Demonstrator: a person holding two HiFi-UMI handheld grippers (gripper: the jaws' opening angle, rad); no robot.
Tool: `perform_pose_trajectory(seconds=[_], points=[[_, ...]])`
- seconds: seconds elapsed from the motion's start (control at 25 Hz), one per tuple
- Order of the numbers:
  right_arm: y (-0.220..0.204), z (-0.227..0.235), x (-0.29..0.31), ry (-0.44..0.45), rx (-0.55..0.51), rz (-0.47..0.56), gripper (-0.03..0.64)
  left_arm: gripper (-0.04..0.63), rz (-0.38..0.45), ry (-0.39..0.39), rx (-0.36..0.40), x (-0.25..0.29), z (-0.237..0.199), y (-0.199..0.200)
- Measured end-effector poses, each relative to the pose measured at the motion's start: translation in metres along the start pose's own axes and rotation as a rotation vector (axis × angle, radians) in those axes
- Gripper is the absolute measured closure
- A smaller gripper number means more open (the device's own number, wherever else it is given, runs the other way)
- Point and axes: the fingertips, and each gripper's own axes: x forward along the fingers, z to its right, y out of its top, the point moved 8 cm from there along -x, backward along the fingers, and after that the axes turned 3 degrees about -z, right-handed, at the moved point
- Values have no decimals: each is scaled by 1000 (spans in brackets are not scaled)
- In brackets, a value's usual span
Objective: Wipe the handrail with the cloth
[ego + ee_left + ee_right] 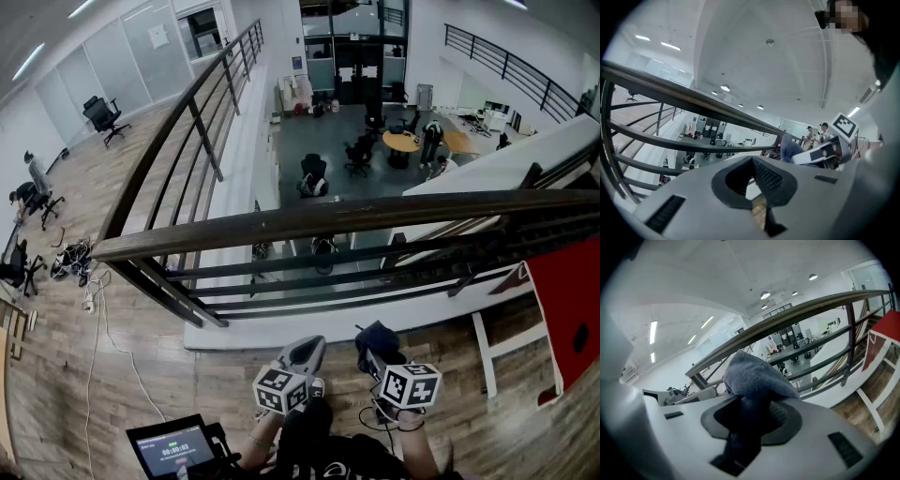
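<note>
Screen: a small lit screen (pixel 173 448) sits nearest me, low and to the left in the head view
Left tongs: my left tongs (pixel 305 352) are drawn together with nothing between them; in their own view (pixel 757 190) only a thin slit shows between the dark pads, with wood floor behind it
Right tongs: my right tongs (pixel 373 341) sit just beside the left, pointing the same way, jaws clamped on the cloth (pixel 754 420)
Cloth: the grey-blue cloth (pixel 754 376) bunches up out of my right jaws and a fold hangs down between them; the left gripper view shows it as a soft lump (pixel 790 147) off to the side; in the head view it is the dark wad (pixel 377 336) at the jaw tips, short of the rail and apart from it
Floor: wood planks (pixel 187 375) lie under both tongs
Handrail: the dark brown handrail (pixel 356 217) runs across in front of me, well ahead of the tongs, then turns at the left corner and runs away into the distance; it crosses above the cloth in the right gripper view (pixel 797 315) and slants over the left jaws (pixel 693 99)
Bars: dark horizontal bars (pixel 328 277) sit below the rail
Red panel: a red panel (pixel 567 309) stands at the right, past the rail's end
Lower level: far below, a round table (pixel 401 141) with chairs around it
Far left: a black office chair (pixel 103 114) on the upper floor
</note>
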Motion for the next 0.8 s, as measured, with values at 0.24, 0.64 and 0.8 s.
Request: perform_pose_trajectory(seconds=[0.24, 0.64, 0.8], points=[[73, -40, 63, 34, -73, 33, 512, 594, -42, -9, 16, 16, -57, 19], [201, -112, 131, 64, -227, 181, 512, 594, -71, -23, -3, 31, -130, 41], [229, -144, 161, 106, -236, 211, 512, 594, -91, -32, -19, 35, -148, 39]])
